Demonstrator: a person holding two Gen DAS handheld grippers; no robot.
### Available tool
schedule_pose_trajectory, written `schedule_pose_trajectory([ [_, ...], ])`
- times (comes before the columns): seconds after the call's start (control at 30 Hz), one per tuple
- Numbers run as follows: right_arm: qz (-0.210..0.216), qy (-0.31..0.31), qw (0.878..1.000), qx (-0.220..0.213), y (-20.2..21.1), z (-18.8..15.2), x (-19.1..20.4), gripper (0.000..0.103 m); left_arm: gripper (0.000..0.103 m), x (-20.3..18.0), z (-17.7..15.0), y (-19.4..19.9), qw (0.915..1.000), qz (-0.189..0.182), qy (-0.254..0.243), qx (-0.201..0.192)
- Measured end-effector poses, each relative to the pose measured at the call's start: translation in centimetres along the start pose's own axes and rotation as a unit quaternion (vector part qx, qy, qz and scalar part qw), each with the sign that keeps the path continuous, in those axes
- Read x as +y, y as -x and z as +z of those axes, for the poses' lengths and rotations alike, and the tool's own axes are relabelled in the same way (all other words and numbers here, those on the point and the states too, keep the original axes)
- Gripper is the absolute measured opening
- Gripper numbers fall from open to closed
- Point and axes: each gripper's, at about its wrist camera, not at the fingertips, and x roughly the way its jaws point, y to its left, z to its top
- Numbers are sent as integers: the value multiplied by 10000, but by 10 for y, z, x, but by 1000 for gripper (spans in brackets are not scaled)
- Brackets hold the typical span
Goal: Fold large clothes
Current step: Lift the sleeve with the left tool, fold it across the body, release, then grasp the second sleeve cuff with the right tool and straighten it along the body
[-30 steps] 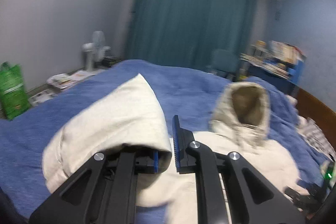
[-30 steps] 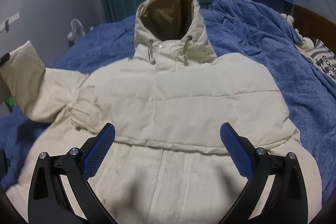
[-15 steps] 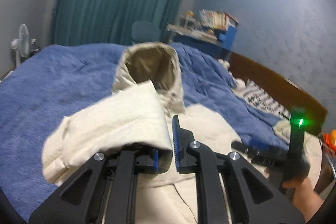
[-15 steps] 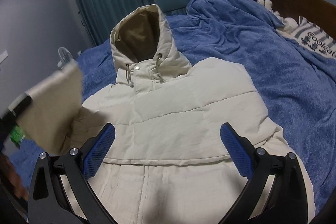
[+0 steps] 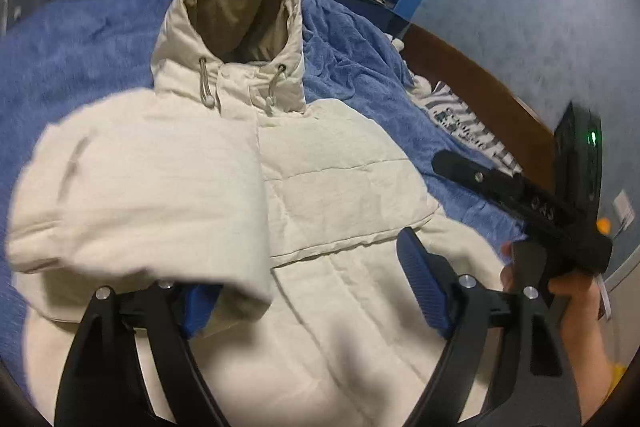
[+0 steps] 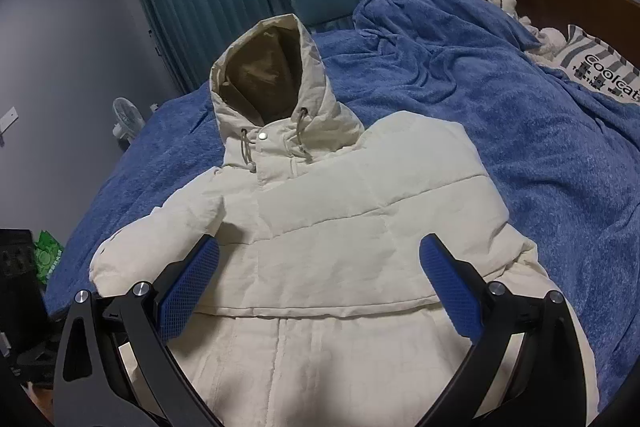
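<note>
A cream hooded jacket (image 6: 320,247) lies front-up along the bed (image 6: 520,147), hood pointing away. Left gripper (image 5: 308,291) just opened, sleeve (image 5: 140,195) draped over one finger; right gripper (image 6: 316,291) gapes empty.

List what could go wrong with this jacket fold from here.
1. The left gripper has just been opening, and the puffy sleeve lies over one pad; it may spring back or snag.
2. The hood stands upright, so later folds may turn out bulky.
</note>
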Motion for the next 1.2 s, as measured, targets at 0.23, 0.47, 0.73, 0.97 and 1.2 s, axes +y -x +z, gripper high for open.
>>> schedule_pose_trajectory([
  [0.23,152,257,9994,159,-2,-6,22,96,91,28,5,79,9971,580,146,-481],
  [0.47,596,1291,9886,488,-17,-32,102,96,94,123,1,111,9670,2043,1270,-843],
  [0.73,600,2975,9510,590,-32,-85,179,95,94,163,-16,73,9563,2533,1455,-106],
  [0.97,463,3028,9477,901,-51,-93,176,29,94,161,-26,42,9598,2529,1162,363],
  [1.2,299,2307,9724,-191,-5,-43,138,11,94,146,-17,51,9674,2259,1140,134],
])
